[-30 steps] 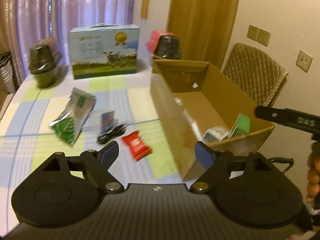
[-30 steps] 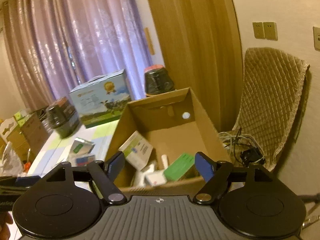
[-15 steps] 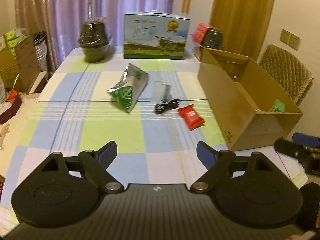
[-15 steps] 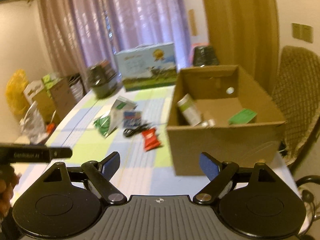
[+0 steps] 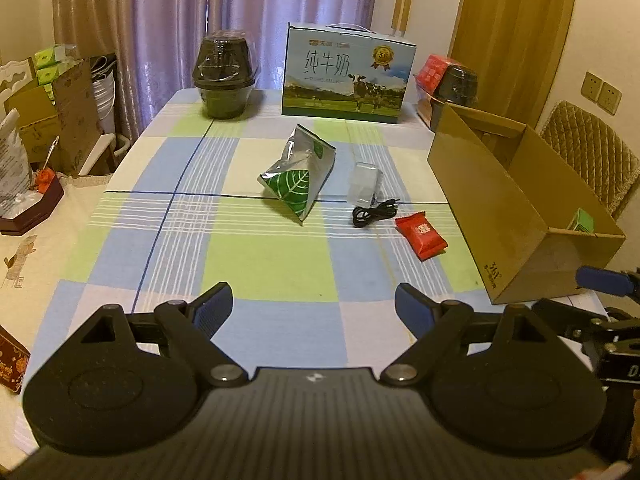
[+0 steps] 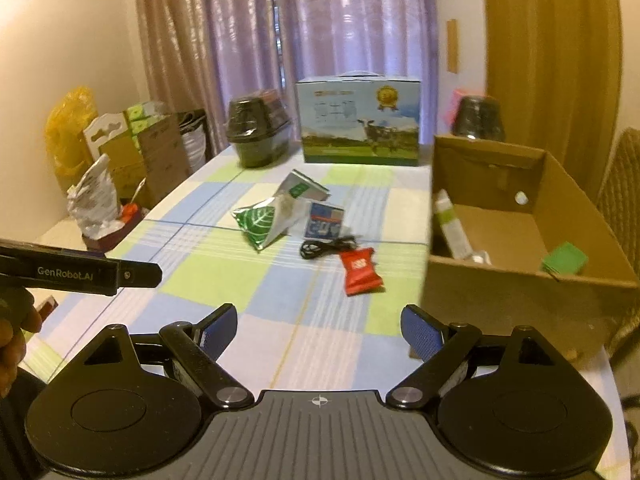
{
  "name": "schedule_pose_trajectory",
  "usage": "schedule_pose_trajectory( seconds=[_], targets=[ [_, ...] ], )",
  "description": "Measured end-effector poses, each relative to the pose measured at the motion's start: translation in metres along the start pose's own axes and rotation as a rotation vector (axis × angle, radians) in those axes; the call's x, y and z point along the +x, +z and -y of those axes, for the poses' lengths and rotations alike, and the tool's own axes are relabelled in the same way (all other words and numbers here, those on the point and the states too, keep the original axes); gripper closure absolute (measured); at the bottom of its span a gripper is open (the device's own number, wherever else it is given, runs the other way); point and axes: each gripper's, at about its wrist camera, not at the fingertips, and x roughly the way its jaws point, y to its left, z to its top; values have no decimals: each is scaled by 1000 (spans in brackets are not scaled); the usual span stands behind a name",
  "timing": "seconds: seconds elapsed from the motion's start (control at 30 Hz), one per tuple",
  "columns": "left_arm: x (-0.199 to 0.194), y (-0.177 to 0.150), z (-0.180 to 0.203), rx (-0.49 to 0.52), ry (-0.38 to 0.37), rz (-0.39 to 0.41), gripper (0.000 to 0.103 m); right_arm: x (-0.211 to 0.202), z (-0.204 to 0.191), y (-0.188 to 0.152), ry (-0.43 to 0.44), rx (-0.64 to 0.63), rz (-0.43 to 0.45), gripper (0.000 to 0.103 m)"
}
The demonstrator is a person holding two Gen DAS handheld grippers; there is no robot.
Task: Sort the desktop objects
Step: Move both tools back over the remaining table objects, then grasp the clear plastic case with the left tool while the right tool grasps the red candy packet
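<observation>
Both tongs have pulled back from the cardboard box (image 5: pixel 516 216) to the near edge of the bench (image 5: pixel 256 264) within the last second. The left tongs (image 5: pixel 314 304) and right tongs (image 6: pixel 320 326) gape wide, holding nothing. Judging by this, one drop is done. The red packet (image 5: pixel 421 235), black cable (image 5: pixel 374 213) and foil bag (image 5: pixel 298 178) lie left of the box, unsorted.

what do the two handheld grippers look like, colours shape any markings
Both the left gripper and the right gripper are matte black, with two round discs, angled link arms with silver pivot pins, a ribbed centre plate, and blue-padded fingers. In the right wrist view, the left gripper's side reads "GenRobot.AI" in white.
</observation>
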Motion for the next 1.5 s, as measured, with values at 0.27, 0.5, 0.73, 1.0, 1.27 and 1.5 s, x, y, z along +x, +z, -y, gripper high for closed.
schedule_pose_trajectory(
  seconds=[0.27,0.5,0.73,1.0,1.27,1.5],
  targets=[
    [6,12,-18,6,20,2,17,33,-19,10,1,-75,-10,17],
    [20,19,-31,10,23,-7,17,76,-25,15,-66,-103,-31,17],
    [45,27,-37,24,-7,-17,18,123,-21,19,-176,-122,-50,35],
    [91,42,-32,69,-88,-20,18,178,-2,19,-229,-136,-119,48],
    [131,57,-21,130,-151,-27,18,214,12,21,-272,-154,-161,49],
    [156,59,-16,160,-167,-37,18,231,24,20,-252,-96,-188,50]
  ],
)
